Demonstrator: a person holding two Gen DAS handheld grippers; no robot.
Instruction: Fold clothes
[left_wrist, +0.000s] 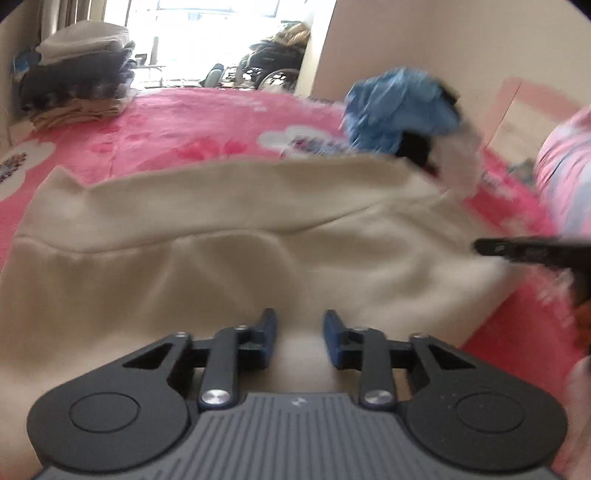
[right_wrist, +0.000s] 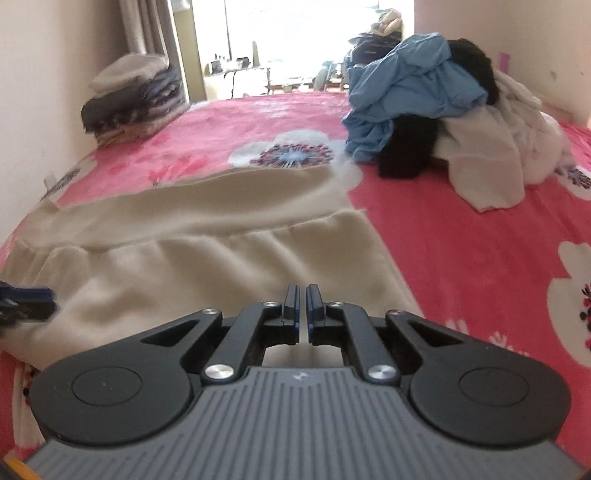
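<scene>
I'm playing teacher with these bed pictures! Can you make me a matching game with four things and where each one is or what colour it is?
Things:
1. cream garment
2. folded stack
3. blue shirt
4. bedspread

Descriptions:
A. pink with flowers
B. on top of the messy heap, far right
C. spread flat just ahead of both grippers
D. piled neatly by the left wall

Pairs: 1-C, 2-D, 3-B, 4-A
</scene>
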